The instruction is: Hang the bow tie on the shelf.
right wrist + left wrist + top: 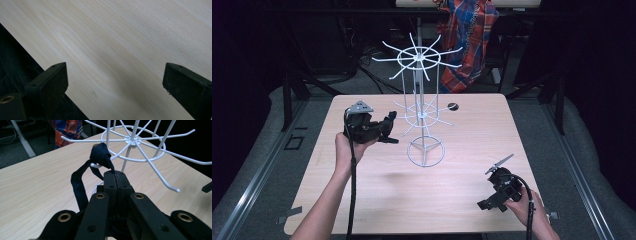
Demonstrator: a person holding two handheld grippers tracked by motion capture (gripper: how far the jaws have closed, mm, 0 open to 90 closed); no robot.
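Observation:
A white wire rack (424, 115) with two tiers of hooked arms stands mid-table. My left gripper (392, 128) is held up beside its lower tier, at the rack's left. In the left gripper view this gripper (115, 173) is shut on a dark navy fabric band (100, 155). The band's bunched end drapes over the tip of a white hook (94, 165), and its loop hangs down at the left. My right gripper (488, 203) rests low over the table's front right corner. Its jaws stand wide open over bare wood, with nothing between them (117, 75).
A small dark round object (452, 106) lies on the wooden table (377, 200) behind the rack on the right. A plaid cloth (469, 40) hangs beyond the table's far edge. Other rack arms (160, 173) spread right of my left gripper.

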